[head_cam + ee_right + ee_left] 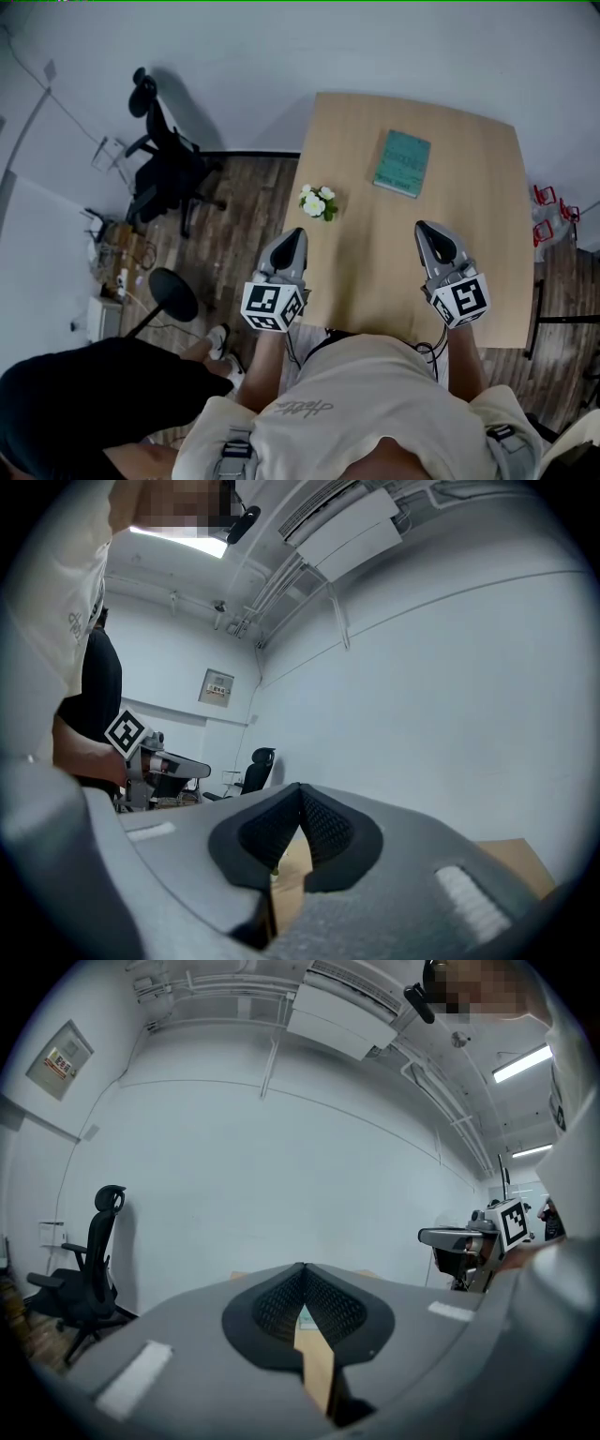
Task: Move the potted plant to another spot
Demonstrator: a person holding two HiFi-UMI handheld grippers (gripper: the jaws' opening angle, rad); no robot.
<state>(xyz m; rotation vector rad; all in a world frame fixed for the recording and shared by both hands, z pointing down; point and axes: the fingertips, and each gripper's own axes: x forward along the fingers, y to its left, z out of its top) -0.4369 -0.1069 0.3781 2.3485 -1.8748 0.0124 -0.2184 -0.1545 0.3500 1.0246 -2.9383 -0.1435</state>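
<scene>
The potted plant [318,202], small with white flowers, stands near the left edge of the wooden table [375,262]. My left gripper [296,232] hovers over the table's near left edge, just short of the plant, its tips met and nothing in them. My right gripper [424,226] hangs over the near right part of the table, also shut and empty. In the left gripper view the left gripper's [303,1267] jaws touch at the tip, and the right gripper [469,1239] shows off to the side. The right gripper view shows the right gripper's [300,787] jaws closed too.
A teal book [403,162] lies at the table's far middle. A black office chair [164,169] stands on the floor to the left. A person in black [94,394] is at the lower left, and red objects [546,214] sit beyond the table's right edge.
</scene>
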